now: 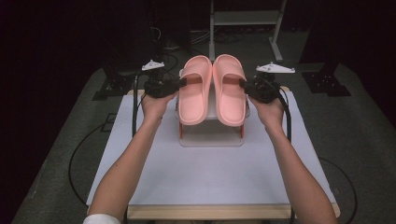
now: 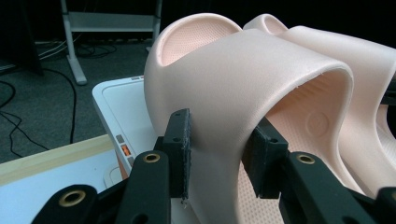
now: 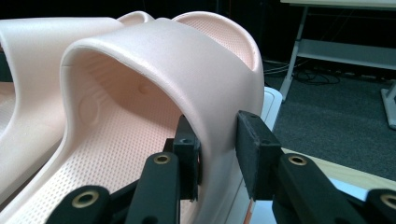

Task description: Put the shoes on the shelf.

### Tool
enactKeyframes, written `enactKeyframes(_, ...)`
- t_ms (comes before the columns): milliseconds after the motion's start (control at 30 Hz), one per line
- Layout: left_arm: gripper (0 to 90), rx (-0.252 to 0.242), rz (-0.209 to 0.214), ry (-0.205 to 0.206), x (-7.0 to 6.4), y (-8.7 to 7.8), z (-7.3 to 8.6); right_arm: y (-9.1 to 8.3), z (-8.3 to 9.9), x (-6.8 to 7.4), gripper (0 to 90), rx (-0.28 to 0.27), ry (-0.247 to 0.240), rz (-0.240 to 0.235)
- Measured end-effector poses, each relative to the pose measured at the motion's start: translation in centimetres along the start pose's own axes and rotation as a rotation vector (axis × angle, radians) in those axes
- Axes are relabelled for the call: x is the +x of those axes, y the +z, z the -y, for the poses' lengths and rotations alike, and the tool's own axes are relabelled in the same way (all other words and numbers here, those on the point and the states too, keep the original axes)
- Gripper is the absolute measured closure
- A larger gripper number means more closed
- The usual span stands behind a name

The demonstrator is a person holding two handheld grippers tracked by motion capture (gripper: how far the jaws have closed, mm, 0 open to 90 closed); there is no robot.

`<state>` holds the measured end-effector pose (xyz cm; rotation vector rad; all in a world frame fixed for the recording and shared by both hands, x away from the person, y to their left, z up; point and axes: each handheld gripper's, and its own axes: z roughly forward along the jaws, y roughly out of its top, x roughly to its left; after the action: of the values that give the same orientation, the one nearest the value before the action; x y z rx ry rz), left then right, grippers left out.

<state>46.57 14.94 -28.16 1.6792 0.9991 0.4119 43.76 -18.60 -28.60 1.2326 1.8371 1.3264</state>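
- High view: the left claw pinches the outer strap edge of the left slipper, and the right claw does the same on the right slipper. The pair sits side by side between the claws, edges touching, tilted on a white rack on the table. I'd guess they're being set down or lifted together, so keep both hands level and moving at the same pace, or the pair splays apart.
- Left gripper view: jaws closed on the strap wall, one pad outside and one inside the left slipper. The foam looks soft, so I'd grip just firm enough not to crease it. The rack's rim shows left of the claw, under the slipper.
- Right gripper view: same deal, jaws clamped across the strap edge of the right slipper, with the other one beyond it.
- Containers: the rack carries the two slippers and nothing else that I can see.
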Motion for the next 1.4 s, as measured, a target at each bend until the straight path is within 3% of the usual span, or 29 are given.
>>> enactKeyframes(333, 64.0, 0.007, -0.007, -0.012, 0.2, 0.7, 0.1, 0.9, -0.1, -0.2, 69.1, 0.006, 0.025, 0.009)
enactKeyframes(1067, 63.5, 0.009, -0.006, -0.06, 0.9, 2.8, 0.6, 2.5, -0.1, -0.2, 67.7, 0.032, 0.025, 0.031)
enactKeyframes(1400, 63.0, 0.022, -0.012, -0.054, 1.1, 3.3, 0.5, 3.4, -0.1, -0.3, 67.6, 0.044, 0.035, 0.036)
